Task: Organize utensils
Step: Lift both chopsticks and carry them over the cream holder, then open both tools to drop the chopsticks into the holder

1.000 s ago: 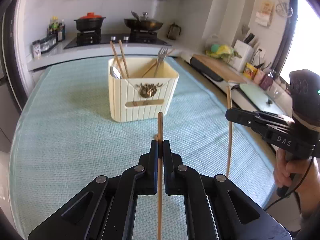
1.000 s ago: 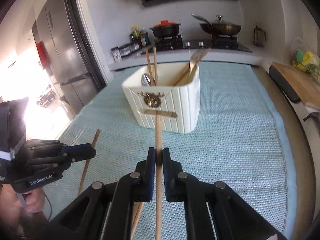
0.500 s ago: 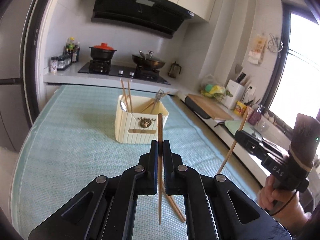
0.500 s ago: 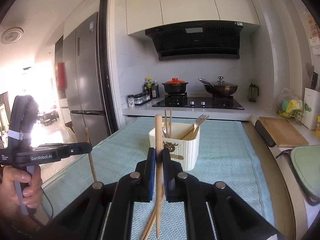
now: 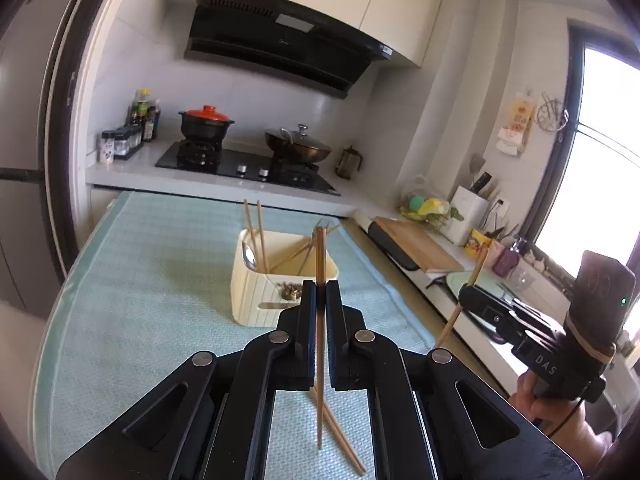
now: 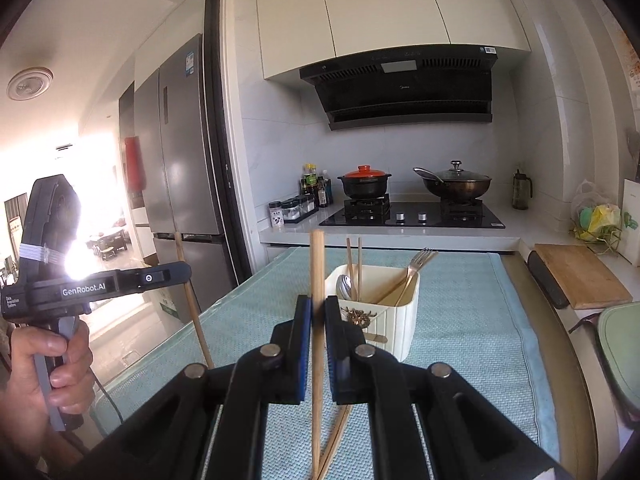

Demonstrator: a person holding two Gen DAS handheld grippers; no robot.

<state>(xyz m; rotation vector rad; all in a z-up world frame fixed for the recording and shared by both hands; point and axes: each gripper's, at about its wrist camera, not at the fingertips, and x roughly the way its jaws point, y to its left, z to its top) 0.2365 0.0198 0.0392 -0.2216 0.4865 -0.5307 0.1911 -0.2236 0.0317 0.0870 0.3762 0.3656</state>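
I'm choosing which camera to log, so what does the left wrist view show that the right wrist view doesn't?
Only the left wrist view: the bright window and white knife block. Only the right wrist view: the steel refrigerator and doorway. Both: the cream ribbed utensil holder on the teal mat, and each gripper, left and right, clamping a wooden chopstick.

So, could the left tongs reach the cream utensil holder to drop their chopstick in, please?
Probably yes: the left tongs, shut on a chopstick, face the cream utensil holder with only bare mat between, and its top stands open.
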